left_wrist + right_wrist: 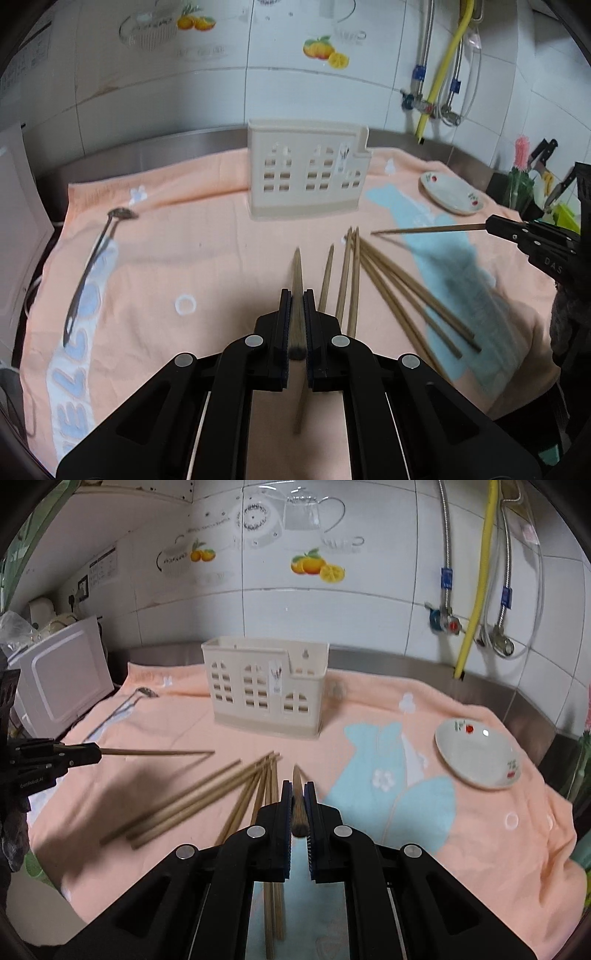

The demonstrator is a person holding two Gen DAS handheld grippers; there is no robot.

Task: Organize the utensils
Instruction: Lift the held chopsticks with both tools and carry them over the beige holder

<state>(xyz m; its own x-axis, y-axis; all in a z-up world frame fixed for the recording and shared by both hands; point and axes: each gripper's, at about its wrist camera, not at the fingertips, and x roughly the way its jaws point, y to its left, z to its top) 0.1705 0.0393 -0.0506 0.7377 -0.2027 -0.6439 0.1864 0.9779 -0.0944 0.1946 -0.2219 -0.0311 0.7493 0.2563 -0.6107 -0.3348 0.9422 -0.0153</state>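
A cream utensil holder [308,173] [266,698] stands at the back of the peach towel. My left gripper [297,295] is shut on one wooden chopstick [296,273], held above the towel and pointing at the holder; it shows at the left of the right wrist view [99,755]. My right gripper [298,786] is shut on another chopstick [297,775]; it shows at the right of the left wrist view [487,225]. Several loose chopsticks [391,284] [207,797] lie between the grippers. A metal spoon [92,266] [142,693] lies at the left.
A small white dish [452,194] [480,753] sits on the towel at the right. A white appliance [62,686] stands at the left. Pipes and a yellow hose [476,590] run down the tiled wall. Knives and a bottle [532,177] stand far right.
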